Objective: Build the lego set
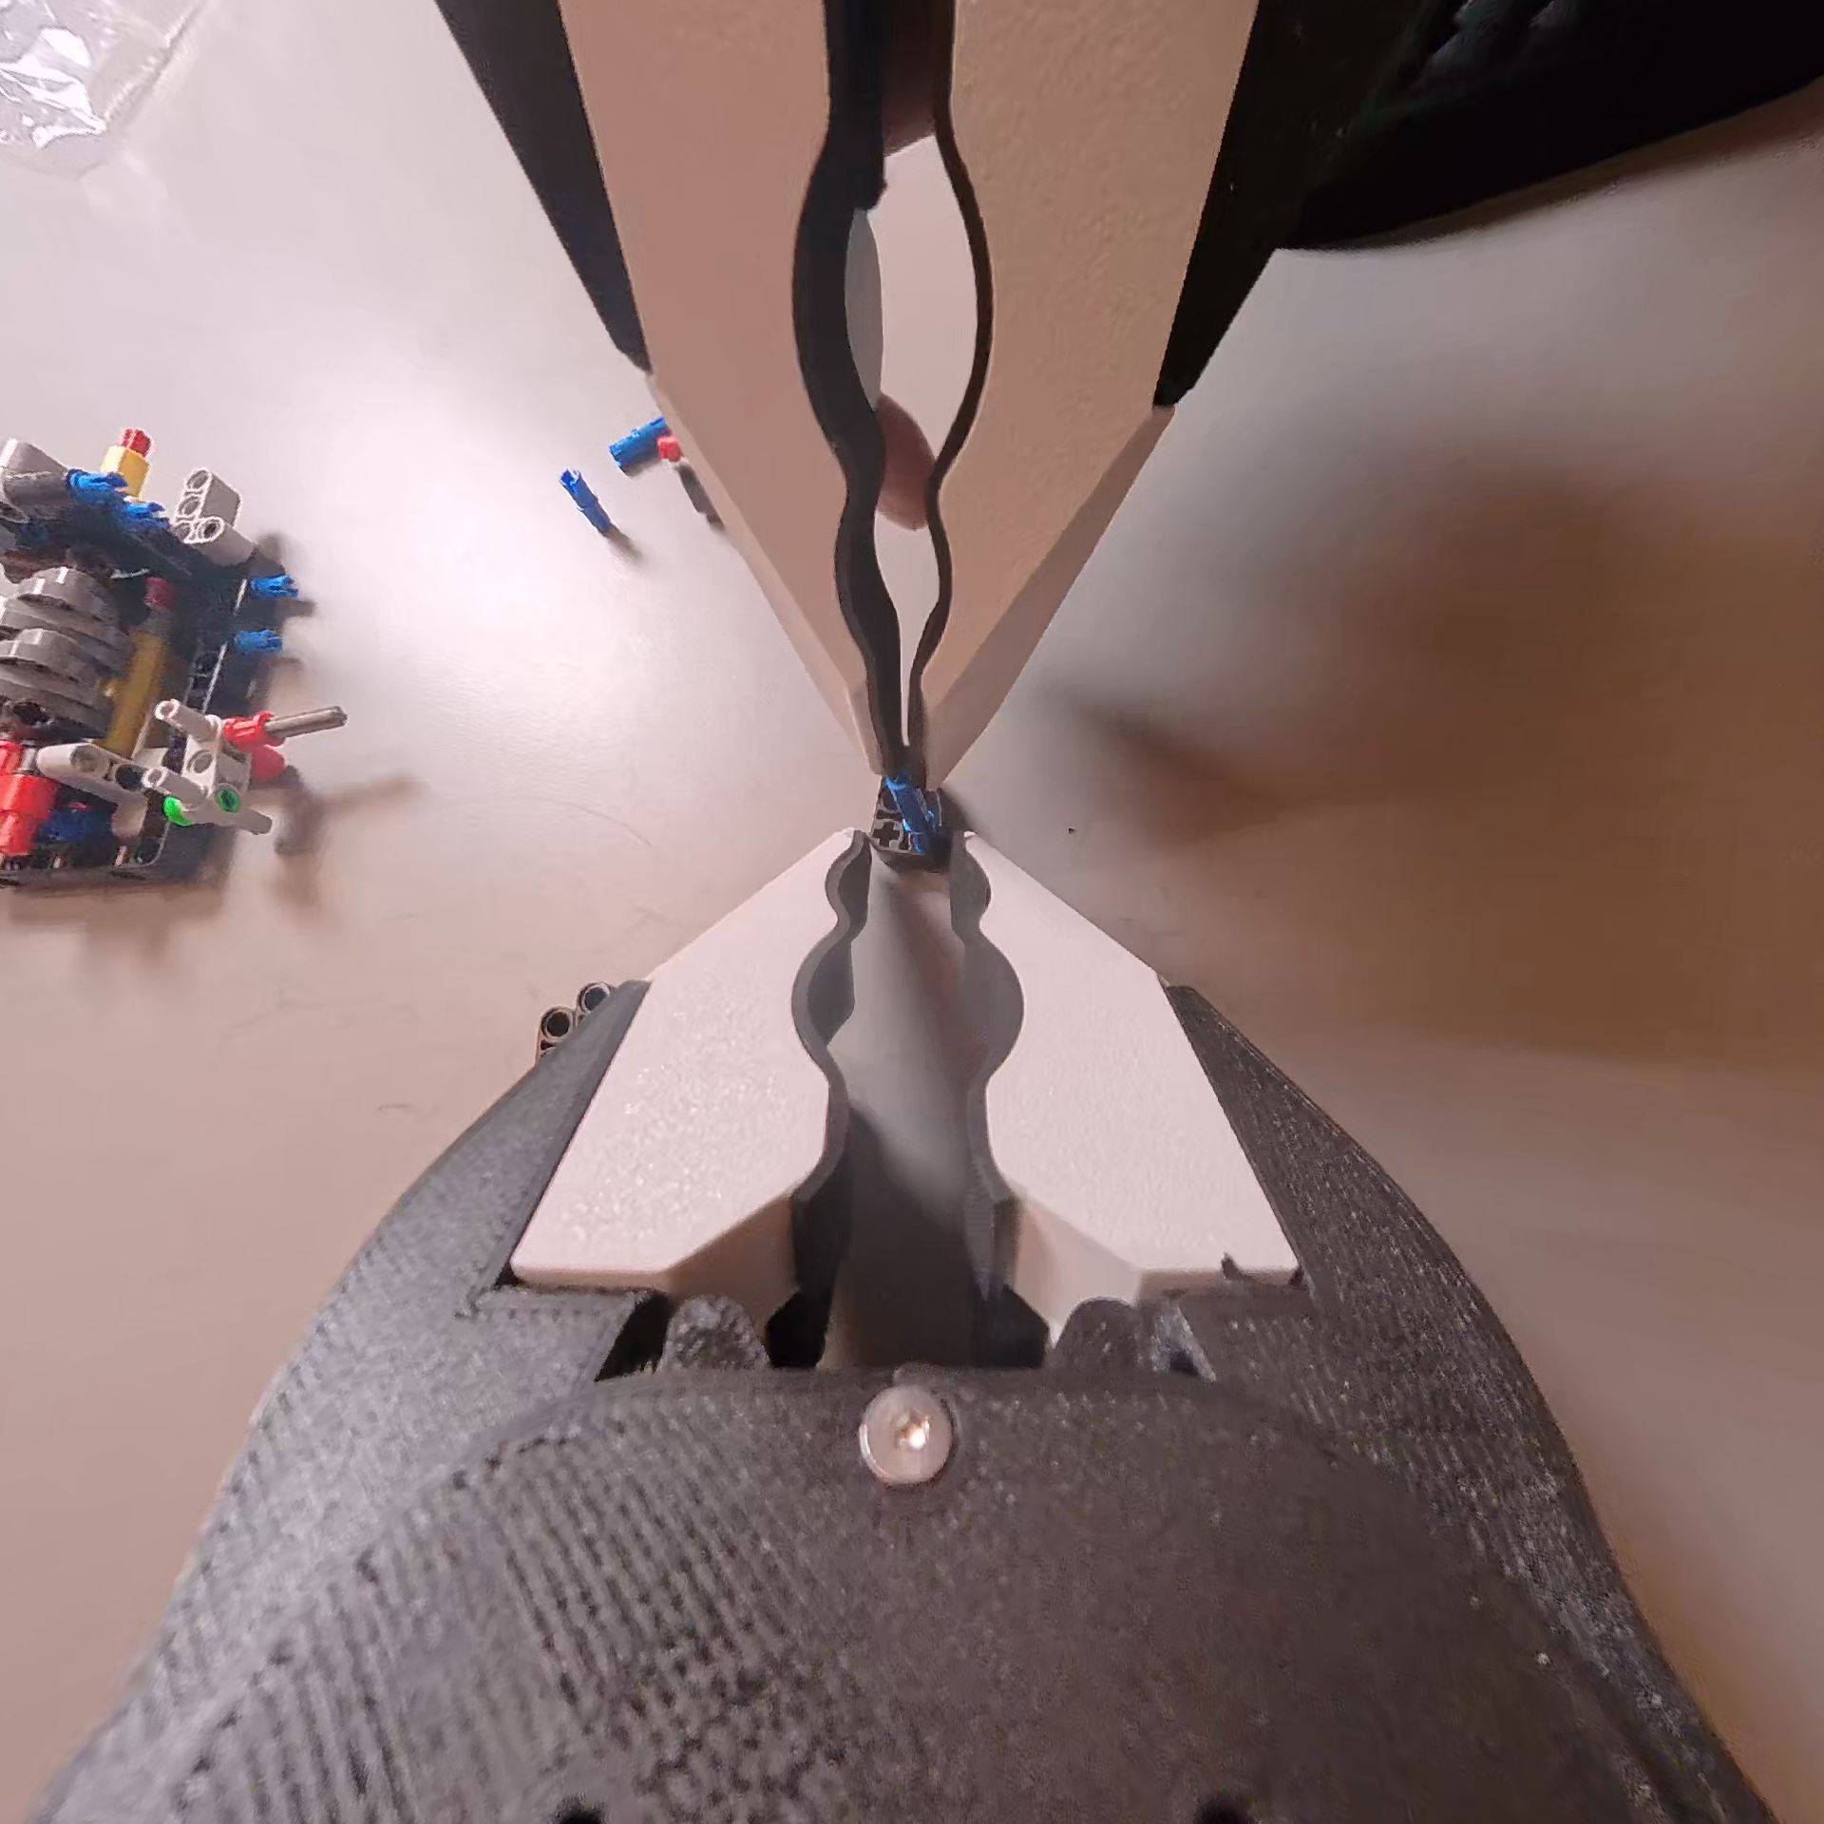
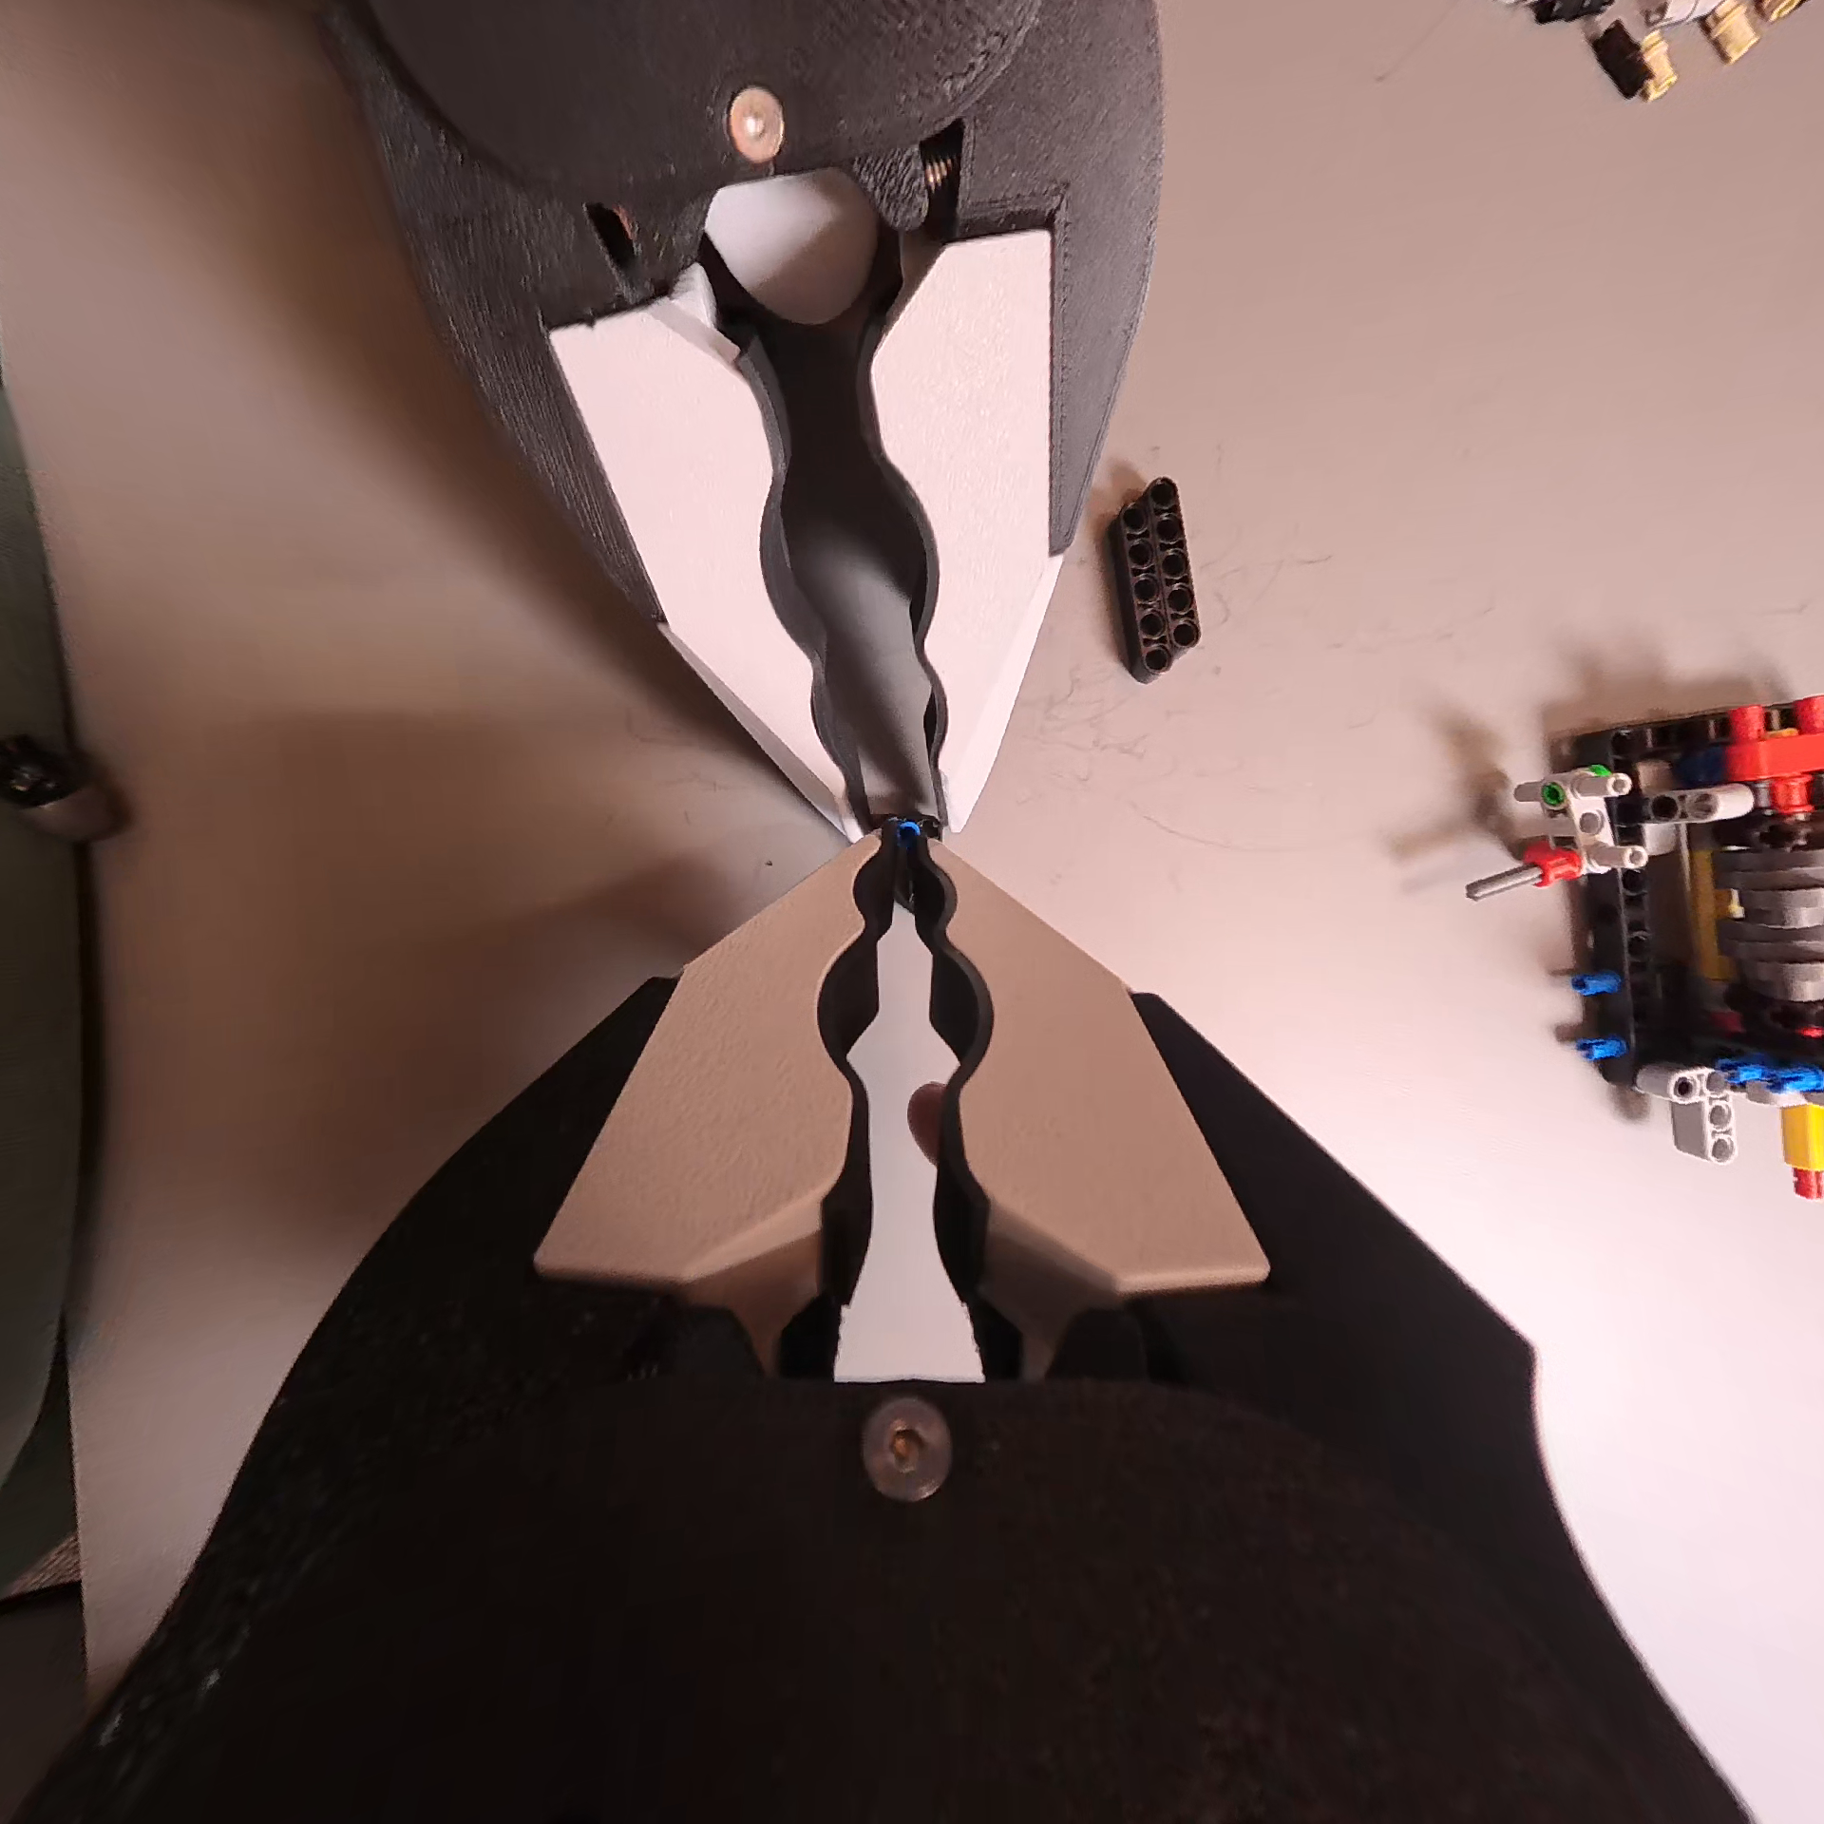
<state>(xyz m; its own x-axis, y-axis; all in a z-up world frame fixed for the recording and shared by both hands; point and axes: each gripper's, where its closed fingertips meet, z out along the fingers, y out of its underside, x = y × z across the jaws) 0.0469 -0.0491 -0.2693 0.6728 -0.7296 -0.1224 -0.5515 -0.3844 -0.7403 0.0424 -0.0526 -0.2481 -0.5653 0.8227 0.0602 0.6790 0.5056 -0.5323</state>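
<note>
Your two grippers meet tip to tip above the table, each pinching a small piece.

Your left gripper (image 1: 903, 849) clamps a small black connector (image 1: 896, 837); your right gripper (image 1: 900, 765) nips a ribbed blue pin (image 1: 913, 807) standing in it, long axis running toward the right gripper. Two loose blue pins (image 1: 590, 500) lie on the smooth beige table (image 1: 1382, 888); the half-built model (image 1: 128, 661) sits well left. A black holed beam (image 2: 1157, 582) lies flat.

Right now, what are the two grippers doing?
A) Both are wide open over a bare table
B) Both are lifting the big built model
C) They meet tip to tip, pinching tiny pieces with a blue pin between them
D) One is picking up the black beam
C: the left gripper and right gripper meet tip to tip on a blue pin in a small black piece, while the built model and black beam lie untouched.
</note>
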